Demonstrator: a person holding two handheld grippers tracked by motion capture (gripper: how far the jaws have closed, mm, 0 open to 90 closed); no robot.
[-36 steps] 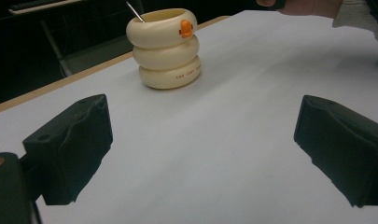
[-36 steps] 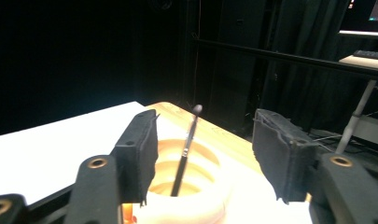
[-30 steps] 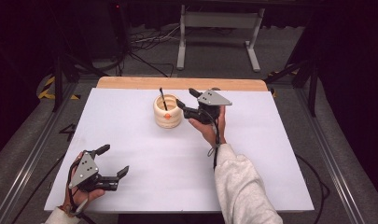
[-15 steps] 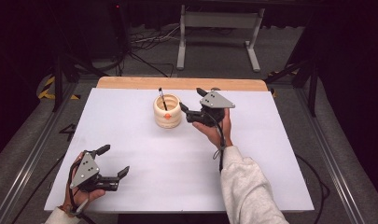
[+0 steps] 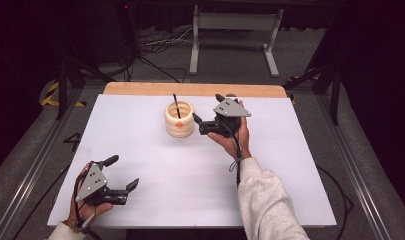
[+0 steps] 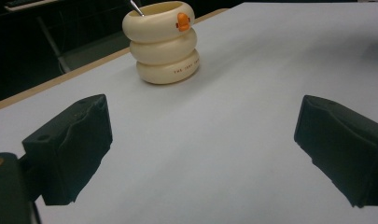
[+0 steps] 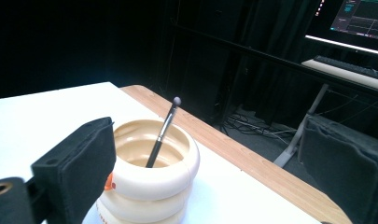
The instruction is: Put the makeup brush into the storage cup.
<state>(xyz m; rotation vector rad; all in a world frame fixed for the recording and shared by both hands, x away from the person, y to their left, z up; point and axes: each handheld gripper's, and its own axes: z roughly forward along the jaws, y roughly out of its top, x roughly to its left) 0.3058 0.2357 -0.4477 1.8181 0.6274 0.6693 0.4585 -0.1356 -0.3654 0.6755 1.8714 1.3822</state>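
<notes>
A cream cup [image 5: 179, 120] made of three stacked rings, with a small orange mark, stands at the far middle of the white table [image 5: 190, 170]. A thin dark brush [image 5: 176, 105] leans inside it, handle up. My right gripper [image 5: 208, 110] hovers just right of the cup, open and holding nothing. In the right gripper view the cup [image 7: 149, 182] and the brush [image 7: 162, 135] lie close ahead, between the spread jaws and toward the left one. My left gripper [image 5: 121, 172] rests open near the front left corner, far from the cup [image 6: 161, 42].
A wooden strip [image 5: 195, 89] runs along the table's far edge. Beyond it are a metal stand [image 5: 233, 30] and cables [image 5: 155, 45] on the floor. A monitor and keyboard [image 7: 350, 65] show in the right gripper view, behind the table.
My right gripper has drifted slightly to the right, staying open beside the cup. The left gripper has not moved.
</notes>
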